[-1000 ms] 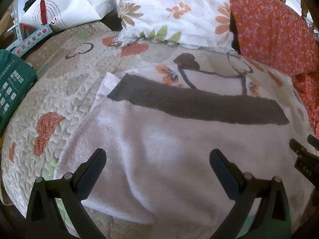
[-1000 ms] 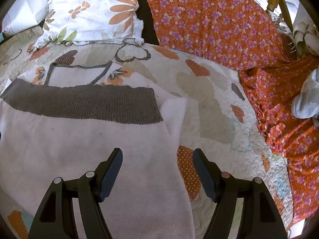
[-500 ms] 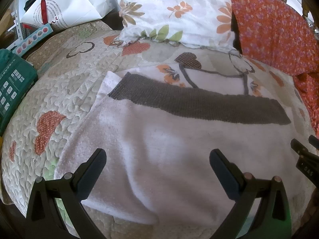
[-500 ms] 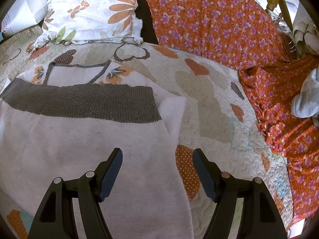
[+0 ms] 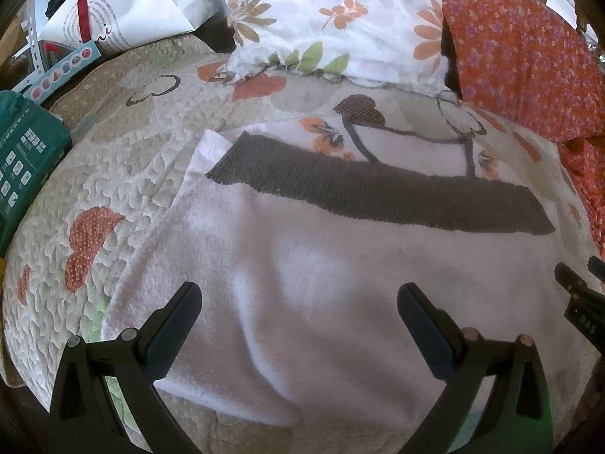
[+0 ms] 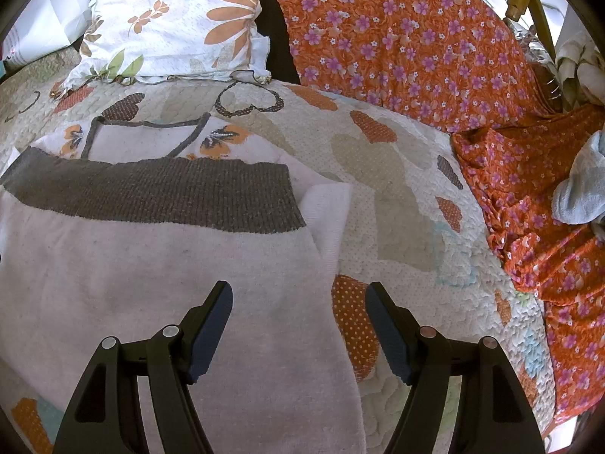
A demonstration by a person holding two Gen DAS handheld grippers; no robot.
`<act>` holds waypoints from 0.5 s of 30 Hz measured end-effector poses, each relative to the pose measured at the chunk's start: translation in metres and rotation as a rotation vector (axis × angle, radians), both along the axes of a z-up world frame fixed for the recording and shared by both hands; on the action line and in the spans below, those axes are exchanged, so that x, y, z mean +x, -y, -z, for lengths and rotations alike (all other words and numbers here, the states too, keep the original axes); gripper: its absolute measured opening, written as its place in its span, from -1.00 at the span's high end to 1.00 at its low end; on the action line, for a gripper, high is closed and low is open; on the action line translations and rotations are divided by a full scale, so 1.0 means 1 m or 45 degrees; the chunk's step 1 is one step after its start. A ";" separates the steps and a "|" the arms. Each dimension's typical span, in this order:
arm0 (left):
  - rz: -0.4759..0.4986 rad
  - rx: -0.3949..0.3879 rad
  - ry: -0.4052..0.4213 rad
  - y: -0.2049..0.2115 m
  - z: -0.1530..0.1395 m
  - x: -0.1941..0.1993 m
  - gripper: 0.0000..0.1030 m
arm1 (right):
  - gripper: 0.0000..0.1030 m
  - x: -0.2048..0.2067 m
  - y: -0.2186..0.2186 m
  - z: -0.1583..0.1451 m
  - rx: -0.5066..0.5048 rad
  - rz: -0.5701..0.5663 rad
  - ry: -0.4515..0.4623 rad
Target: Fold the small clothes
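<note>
At the far left edge of the bed lie a green box [image 5: 26, 166] and a white paper bag [image 5: 124, 7], resting on the quilted bedspread [image 5: 113, 174] with its orange heart patches. Next comes the left gripper [image 5: 298, 302], its fingers spread wide and hovering over the white sweater [image 5: 340, 272], with nothing between them. The sweater lies flat in the middle of the bed, its lower part folded up so the dark ribbed hem band [image 5: 378, 193] crosses the chest (the neckline and butterfly motifs show just beyond it). Behind it sits a floral pillow [image 5: 332, 19]. The right gripper [image 6: 298, 302] hangs over the sweater's right edge, fingers well apart and holding nothing. Farthest right, an orange flowered cloth [image 6: 416, 45] drapes over the bed, with a pale grey garment [image 6: 582, 189] on it.
</note>
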State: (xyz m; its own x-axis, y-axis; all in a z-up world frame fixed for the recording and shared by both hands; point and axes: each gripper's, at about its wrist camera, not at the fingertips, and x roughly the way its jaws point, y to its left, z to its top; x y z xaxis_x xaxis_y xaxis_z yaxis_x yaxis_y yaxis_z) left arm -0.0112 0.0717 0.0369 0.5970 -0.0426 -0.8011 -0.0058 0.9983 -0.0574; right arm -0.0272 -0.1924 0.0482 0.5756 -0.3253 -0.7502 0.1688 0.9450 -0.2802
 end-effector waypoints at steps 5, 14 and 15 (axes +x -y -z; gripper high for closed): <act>-0.006 0.000 -0.012 0.001 0.002 0.001 -1.00 | -0.49 0.000 0.000 0.001 0.000 0.001 -0.002; -0.017 0.039 -0.054 -0.001 0.009 0.004 -1.00 | -0.49 -0.001 0.001 0.002 -0.002 0.004 -0.004; -0.024 0.047 -0.075 -0.002 0.012 0.006 -1.00 | -0.49 -0.001 0.001 0.002 -0.002 0.005 -0.003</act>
State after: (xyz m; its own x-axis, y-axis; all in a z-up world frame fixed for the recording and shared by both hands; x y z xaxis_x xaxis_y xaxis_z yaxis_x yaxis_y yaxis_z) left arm -0.0055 0.0733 0.0244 0.5489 -0.0019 -0.8359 -0.0268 0.9994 -0.0199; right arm -0.0286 -0.1937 0.0459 0.5724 -0.3286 -0.7513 0.1715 0.9439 -0.2821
